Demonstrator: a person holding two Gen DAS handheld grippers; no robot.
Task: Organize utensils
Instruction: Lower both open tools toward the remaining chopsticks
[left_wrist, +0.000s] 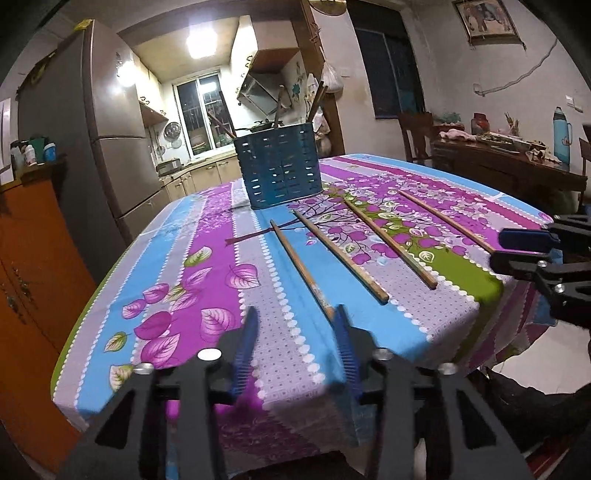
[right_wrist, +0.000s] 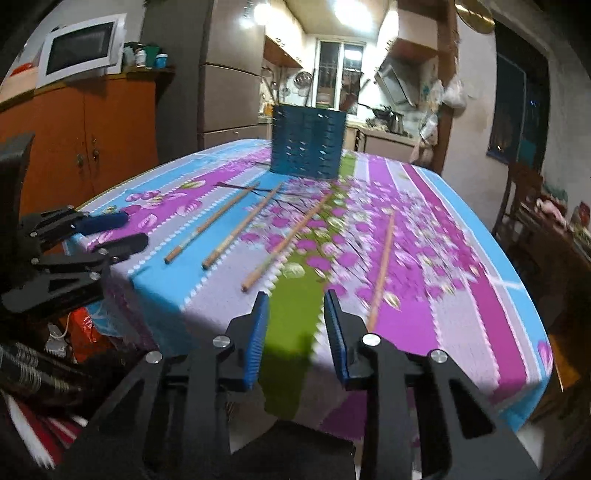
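Left tongs (left_wrist: 295, 314) parted, empty, low centre of frame. Right tongs (right_wrist: 297, 299) parted, empty. Four chopsticks (left_wrist: 341, 254) lie mid-frame on tabletop (left_wrist: 207, 236); blue holder (left_wrist: 279, 166) upper centre.

Kitchen beyond: lit ceiling lamp (left_wrist: 200, 43), barred window (left_wrist: 198, 110), steel fridge (left_wrist: 110, 122), orange cabinet (left_wrist: 33, 258) left.
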